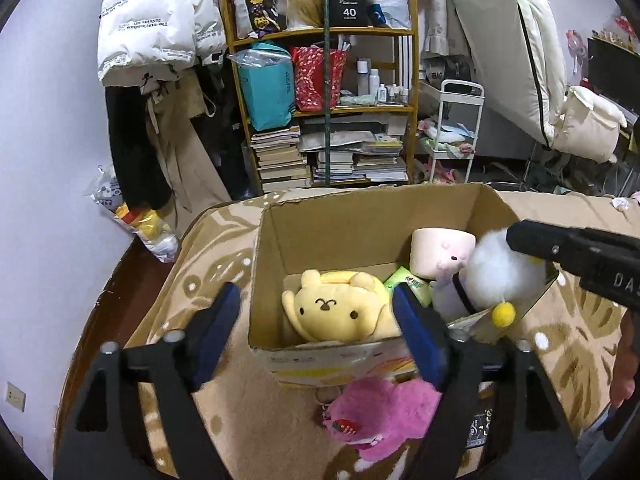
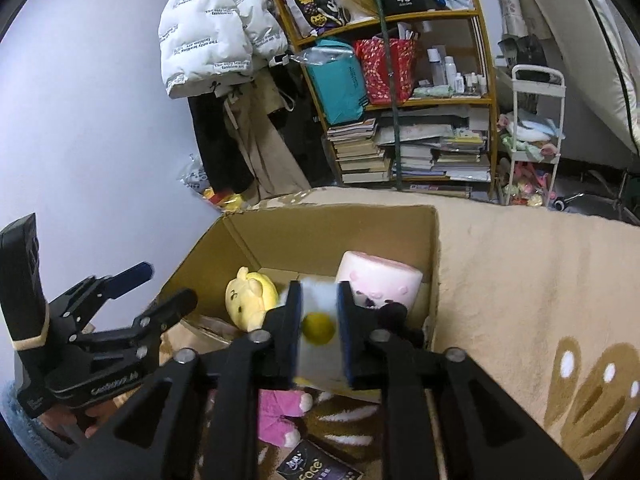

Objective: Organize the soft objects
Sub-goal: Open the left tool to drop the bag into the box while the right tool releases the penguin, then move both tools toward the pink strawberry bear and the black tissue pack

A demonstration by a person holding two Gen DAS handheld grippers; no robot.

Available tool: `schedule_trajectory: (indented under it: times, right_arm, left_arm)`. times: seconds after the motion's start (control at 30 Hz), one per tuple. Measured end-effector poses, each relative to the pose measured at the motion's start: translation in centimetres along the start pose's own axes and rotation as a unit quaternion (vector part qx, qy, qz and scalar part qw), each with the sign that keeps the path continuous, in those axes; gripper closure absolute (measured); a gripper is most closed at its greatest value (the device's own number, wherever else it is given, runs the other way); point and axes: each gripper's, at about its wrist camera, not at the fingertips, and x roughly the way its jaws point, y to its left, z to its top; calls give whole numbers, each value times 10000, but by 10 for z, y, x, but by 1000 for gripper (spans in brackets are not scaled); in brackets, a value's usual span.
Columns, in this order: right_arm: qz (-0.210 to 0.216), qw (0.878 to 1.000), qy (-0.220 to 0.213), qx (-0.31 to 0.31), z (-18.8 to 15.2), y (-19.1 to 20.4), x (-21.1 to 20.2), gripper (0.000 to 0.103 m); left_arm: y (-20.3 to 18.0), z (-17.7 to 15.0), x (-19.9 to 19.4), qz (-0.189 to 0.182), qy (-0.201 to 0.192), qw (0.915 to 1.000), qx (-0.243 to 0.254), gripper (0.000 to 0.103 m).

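- Cardboard box stands open on a beige patterned blanket, with soft toys inside it.
- Left gripper hangs over the box's near left corner, its blue pads set wide with nothing between them.
- Yellow dog plush lies face up at the near left of the box floor.
- Pink plush lies on the blanket outside, against the box's near wall.
- Pink cylinder plush sits in the far right corner.
- White fluffy plush with yellow feet hangs at the box's near right side, between the narrow-set pads of the right gripper, which press on it.
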Motion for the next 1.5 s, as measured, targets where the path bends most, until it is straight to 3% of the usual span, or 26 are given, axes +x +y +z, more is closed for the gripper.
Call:
schedule_trajectory:
  times: [0.03,0.2,0.27,0.43,0.8,0.87,1.0,1.07,1.13,1.5]
  right_arm:
    - [-20,10000,-29,-22,1,0,-2,71]
    - [-32,9999,-85,62,4,-3,-9,64]
    - [-71,9999,-71,95,3,-4,-11,54]
    - [-118,9999,-28,87,1,-3,-17,45]
    - [-221,9997,9,45,-13,8,-48,23]
    - [-275,9996,9,17,-15,12,-53,15]
    - [-359,9993,-66,-25,-16,17,-66,10]
    - [-378,9993,-70,3,-17,18,-70,0]
    - [-397,9992,-87,50,-19,18,-74,0]
    - [-474,9977,455,194,-40,12,-60,0]
  left_arm:
    - [0,-1,-2,29,-37,10000,-2,21]
    - [3,-1,-8,104,5,9999,-55,18]
    - [5,-1,-10,112,67,9999,-108,13]
    - [10,-4,-22,180,120,9996,-184,13]
    - [31,-6,-78,290,-33,9980,-566,12]
    - [33,-8,-86,315,7,9977,-599,12]
    - [30,-8,-103,423,48,9977,-537,12]
    - [27,-8,-108,495,57,9977,-462,7]
    - [24,-10,-112,537,52,9977,-404,3]
    - [18,-22,-96,335,392,9979,-399,3]
